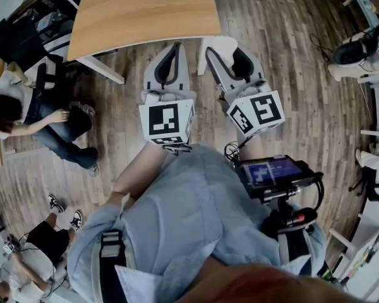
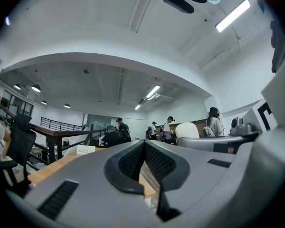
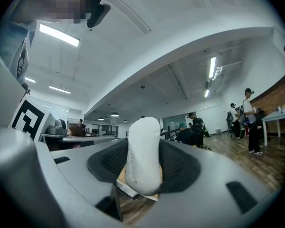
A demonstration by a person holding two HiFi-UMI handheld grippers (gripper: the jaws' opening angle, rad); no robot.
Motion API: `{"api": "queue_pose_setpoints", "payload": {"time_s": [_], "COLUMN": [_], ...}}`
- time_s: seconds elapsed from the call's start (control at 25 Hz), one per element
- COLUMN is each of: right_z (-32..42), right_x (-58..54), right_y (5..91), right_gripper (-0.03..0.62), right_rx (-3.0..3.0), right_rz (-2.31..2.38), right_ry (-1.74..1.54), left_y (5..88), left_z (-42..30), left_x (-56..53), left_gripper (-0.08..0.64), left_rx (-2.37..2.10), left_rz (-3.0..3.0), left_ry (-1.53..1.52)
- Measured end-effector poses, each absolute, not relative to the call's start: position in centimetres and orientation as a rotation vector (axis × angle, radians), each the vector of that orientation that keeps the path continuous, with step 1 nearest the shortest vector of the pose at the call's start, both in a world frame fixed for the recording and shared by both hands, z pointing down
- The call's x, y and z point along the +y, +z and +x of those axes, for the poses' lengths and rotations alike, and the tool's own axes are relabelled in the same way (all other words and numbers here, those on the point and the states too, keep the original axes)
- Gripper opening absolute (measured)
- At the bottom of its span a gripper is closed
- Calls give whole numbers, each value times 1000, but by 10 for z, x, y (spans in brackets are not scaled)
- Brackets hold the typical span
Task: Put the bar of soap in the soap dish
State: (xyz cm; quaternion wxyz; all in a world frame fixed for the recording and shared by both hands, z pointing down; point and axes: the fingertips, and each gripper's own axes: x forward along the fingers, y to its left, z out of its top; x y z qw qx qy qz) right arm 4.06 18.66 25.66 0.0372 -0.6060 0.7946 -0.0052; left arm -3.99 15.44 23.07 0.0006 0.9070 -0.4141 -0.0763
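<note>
left tongs [image 2: 143, 151] clenched, empty. right tongs [image 3: 143, 144] grasping white bar of soap [image 3: 142, 163], upright. wooden bench [image 1: 145, 11] at upper centre, head view.

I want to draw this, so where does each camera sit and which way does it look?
Head view: on the person's head, aimed steeply down at the left claw, right claw, wooden table and floor; blue shirt and an arm show.
Left gripper view: on the left claw, looking across the room over its shut, empty jaws.
Right gripper view: on the right claw, looking across the room; its jaws clamp the white soap.
Shared: both gripper views catch the ceiling lights and people standing far off.
</note>
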Motion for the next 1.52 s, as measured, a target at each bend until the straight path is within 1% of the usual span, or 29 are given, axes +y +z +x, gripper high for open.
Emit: {"api": "queue_pose_setpoints", "payload": {"time_s": [0.56,0.92,1.16,1.36,1.52], "right_z": [27,47,70,72,81], "right_x": [75,42,18,13,1], "right_y": [241,235,244,255,260], "right_gripper": [198,198,198,198,198], "right_rx": [2447,2441,2420,2424,2447], "right_rz": [-1880,-1911,-1922,-1900,-1884], "right_ry": [33,31,17,28,14], "left_y": [221,226,241,250,253], "left_z": [-55,-35,-17,-18,-6], "left_x": [38,6,-17,-18,-31], "left_gripper": [6,6,6,6,6], "left_rx": [-1280,-1242,-1235,-1267,-1286], "left_rz": [2829,2828,2822,2824,2814], "left_ry": [-312,-268,-225,-227,-206]}}
